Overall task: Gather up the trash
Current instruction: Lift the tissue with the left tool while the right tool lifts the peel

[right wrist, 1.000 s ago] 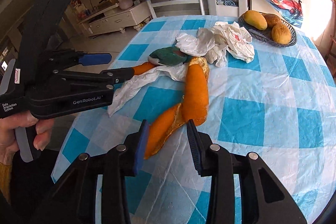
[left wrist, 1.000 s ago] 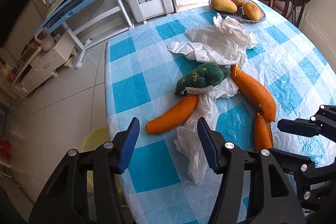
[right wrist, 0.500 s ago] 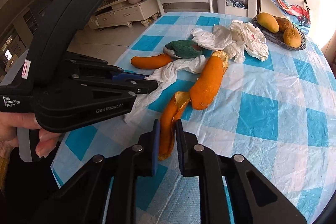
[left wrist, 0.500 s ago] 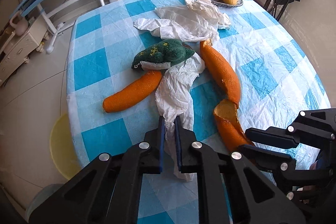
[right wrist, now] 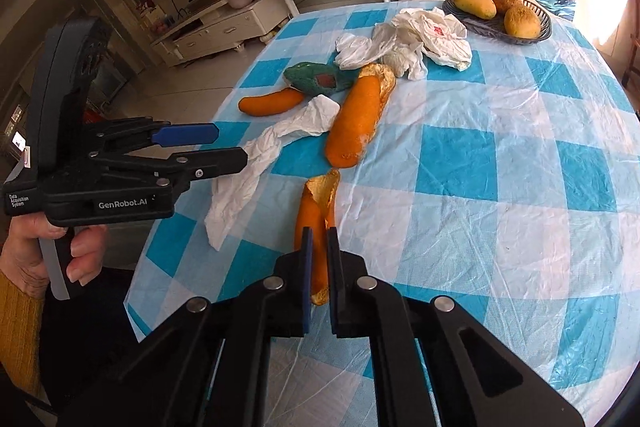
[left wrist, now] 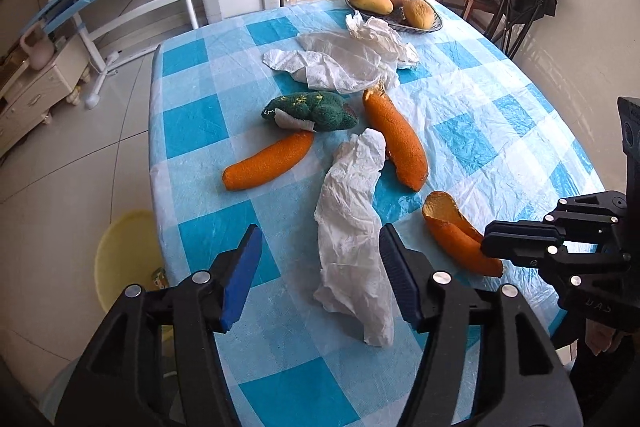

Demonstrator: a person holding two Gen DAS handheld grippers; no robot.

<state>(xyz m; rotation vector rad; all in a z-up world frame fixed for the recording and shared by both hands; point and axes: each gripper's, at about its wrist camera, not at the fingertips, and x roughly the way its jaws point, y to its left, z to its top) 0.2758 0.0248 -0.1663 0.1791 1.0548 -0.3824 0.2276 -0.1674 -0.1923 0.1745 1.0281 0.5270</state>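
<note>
A crumpled white tissue [left wrist: 352,227] lies on the blue-checked tablecloth [left wrist: 500,131], stretched between the fingers of my left gripper [left wrist: 318,271]. Its jaws are opening and the pads stand clear of the paper. From the right wrist view, my left gripper [right wrist: 230,147] hovers over that tissue [right wrist: 256,163]. My right gripper [right wrist: 319,255] is shut on the near end of a short orange peel piece [right wrist: 316,211], also seen from the left [left wrist: 452,227]. A long orange peel [left wrist: 396,139] and a second one [left wrist: 268,163] lie farther off.
A green cloth [left wrist: 312,111] sits between the peels, with a heap of white tissues [left wrist: 352,63] behind it. A fruit basket [left wrist: 438,25] stands at the far edge. On the floor to the left of the table is a yellow bin [left wrist: 124,255].
My left gripper shut on the tissue, then opened again, leaving it on the cloth. My right gripper closed on the short peel piece, which now lies apart from the long peel.
</note>
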